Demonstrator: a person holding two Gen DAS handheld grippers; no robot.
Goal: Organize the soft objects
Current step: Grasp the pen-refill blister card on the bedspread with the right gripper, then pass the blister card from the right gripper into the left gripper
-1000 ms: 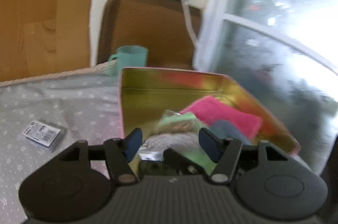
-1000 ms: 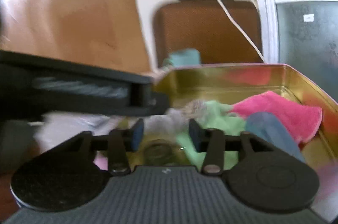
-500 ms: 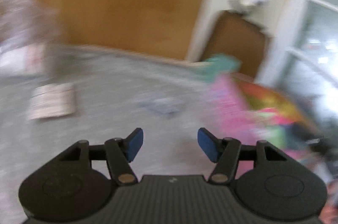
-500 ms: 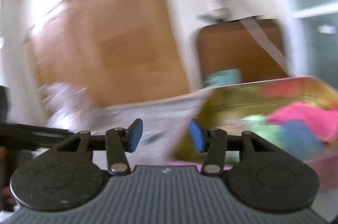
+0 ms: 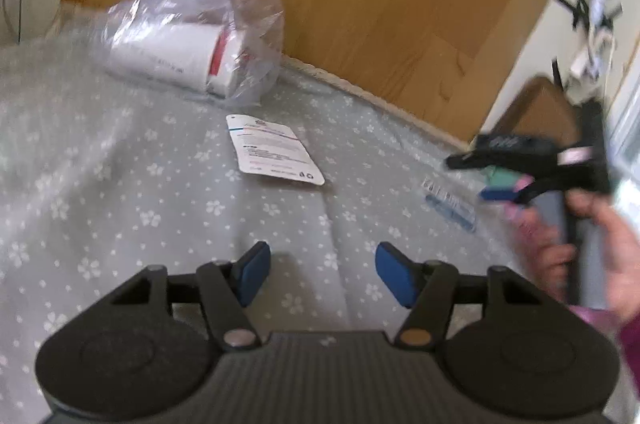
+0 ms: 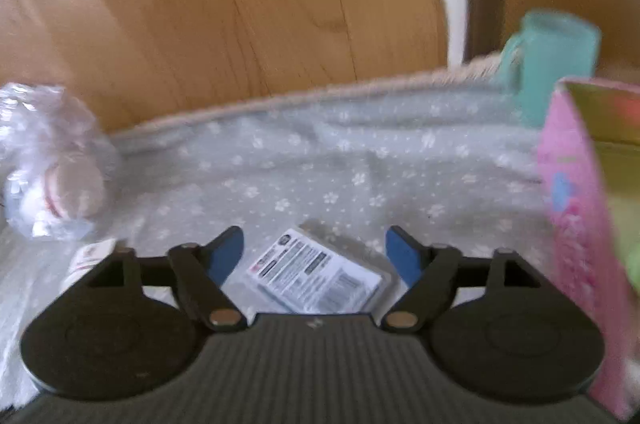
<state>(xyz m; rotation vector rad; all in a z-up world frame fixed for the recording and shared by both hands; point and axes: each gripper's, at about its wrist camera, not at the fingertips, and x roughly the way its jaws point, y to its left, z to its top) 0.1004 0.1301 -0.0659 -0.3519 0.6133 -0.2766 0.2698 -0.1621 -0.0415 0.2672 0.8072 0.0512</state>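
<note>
My left gripper point(image 5: 322, 274) is open and empty above the grey flowered tablecloth point(image 5: 120, 192). My right gripper point(image 6: 314, 256) is open and empty, with a small clear packet with a printed label point(image 6: 316, 274) lying on the cloth between its fingers. The right gripper also shows in the left wrist view point(image 5: 516, 180), held by a hand at the right edge. The pink tin box point(image 6: 584, 224) with a gold inside stands at the right edge of the right wrist view; a bit of green cloth point(image 6: 634, 258) shows in it.
A crumpled clear plastic bag holding a white container point(image 5: 188, 44) lies at the back left; it shows in the right wrist view too point(image 6: 52, 168). A white printed card point(image 5: 274, 154) lies mid-table. A teal mug point(image 6: 552, 52) stands behind the tin. A wooden panel point(image 5: 400, 4) backs the table.
Both grippers have swung left, away from the tin with its soft cloths, and now face the tablecloth. The tin has slid to the right edge of view.
</note>
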